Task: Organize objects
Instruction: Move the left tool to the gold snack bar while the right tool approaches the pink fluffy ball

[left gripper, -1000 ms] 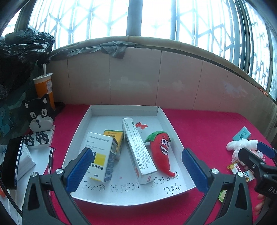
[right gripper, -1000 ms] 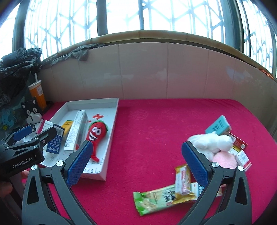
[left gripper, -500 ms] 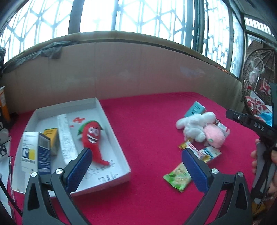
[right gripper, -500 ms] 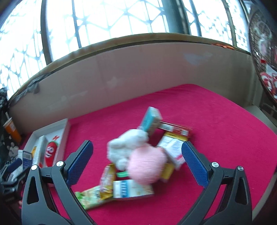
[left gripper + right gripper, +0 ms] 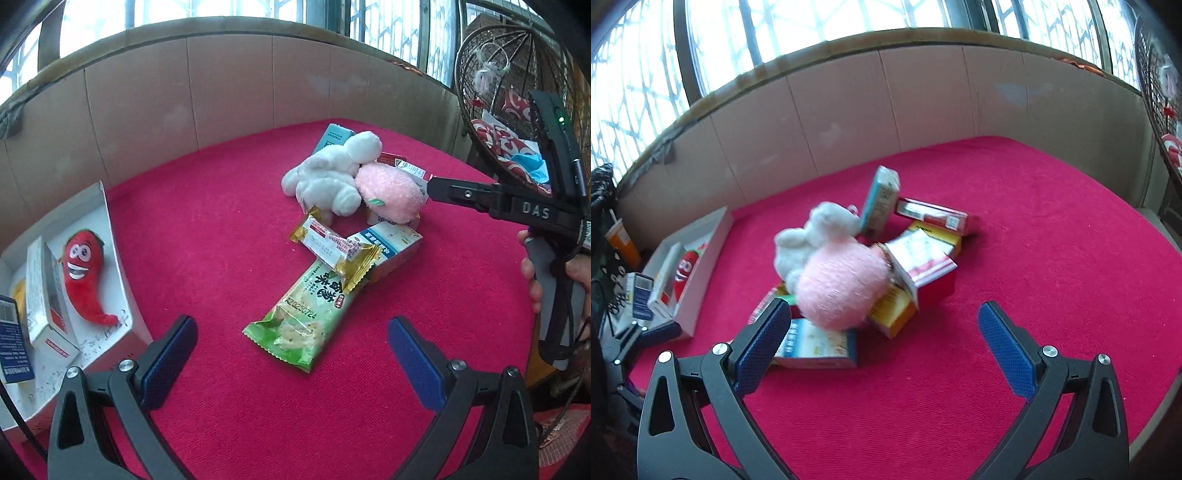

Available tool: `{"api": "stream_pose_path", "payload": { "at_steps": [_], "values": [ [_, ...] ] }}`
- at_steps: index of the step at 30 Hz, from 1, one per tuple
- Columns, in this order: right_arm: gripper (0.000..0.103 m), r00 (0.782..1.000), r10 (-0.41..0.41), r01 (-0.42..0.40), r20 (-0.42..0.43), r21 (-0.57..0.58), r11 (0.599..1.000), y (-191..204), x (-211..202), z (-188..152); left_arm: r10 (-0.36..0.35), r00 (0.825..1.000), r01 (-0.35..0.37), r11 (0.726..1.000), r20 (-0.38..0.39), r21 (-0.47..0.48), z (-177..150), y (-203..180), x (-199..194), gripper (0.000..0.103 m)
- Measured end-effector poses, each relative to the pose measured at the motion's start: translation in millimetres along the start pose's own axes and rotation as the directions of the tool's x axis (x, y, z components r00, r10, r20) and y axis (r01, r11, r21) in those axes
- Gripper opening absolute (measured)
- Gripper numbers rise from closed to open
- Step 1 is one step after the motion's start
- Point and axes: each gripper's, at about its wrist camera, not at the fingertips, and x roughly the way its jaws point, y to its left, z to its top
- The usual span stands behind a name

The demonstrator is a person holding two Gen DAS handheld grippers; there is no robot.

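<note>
Between the spread blue-padded fingers of the left gripper (image 5: 291,349), clear of both pads: a flat green foil snack packet (image 5: 308,314) on the red cloth (image 5: 207,229), untouched. Beyond the tips, a gold-edged wrapper (image 5: 332,249), a blue-and-white carton (image 5: 393,245), a fluffy white plush animal (image 5: 332,173) and a round pink plush ball (image 5: 391,192), piled together. Off past the left finger, a white cardboard tray (image 5: 110,229) holding a red plush chilli (image 5: 83,271). Right gripper (image 5: 882,347) likewise wide apart and empty, left pad just in front of the carton, pink ball just beyond.
</note>
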Motion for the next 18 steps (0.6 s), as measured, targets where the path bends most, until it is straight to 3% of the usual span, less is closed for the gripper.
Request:
{"api": "stream_pose_path", "payload": {
  "at_steps": [3, 6, 10, 16, 17, 18],
  "values": [
    [0.092, 1.0, -0.003, 0.003, -0.001, -0.019, 1.0, 3, 5, 1, -0.028, 1.0, 0.028, 0.999, -0.002, -0.024, 0, 3, 0, 0.103],
    [0.09, 0.999, 0.037, -0.036, 0.003, -0.036, 0.999, 11, 8, 4, -0.031, 1.0, 0.031, 0.999, 0.002, -0.04, 1, 4, 1, 0.103],
    [0.075, 0.997, 0.066, -0.068, -0.029, -0.085, 0.994, 33, 25, 8, -0.043, 0.999, 0.042, 0.997, -0.008, -0.06, 7, 6, 5, 0.103],
    [0.073, 0.996, 0.021, -0.028, -0.082, -0.085, 0.996, 49, 59, 12, -0.11, 0.993, 0.104, 0.986, -0.038, -0.134, 32, 13, 21, 0.103],
    [0.069, 0.996, 0.01, -0.017, -0.087, -0.088, 0.996, 50, 62, 11, -0.125, 0.991, 0.117, 0.982, -0.045, -0.15, 36, 13, 26, 0.103],
    [0.055, 0.996, 0.005, -0.014, -0.091, -0.091, 0.996, 51, 64, 10, -0.138, 0.989, 0.127, 0.978, -0.053, -0.167, 41, 12, 31, 0.103]
  ]
}}
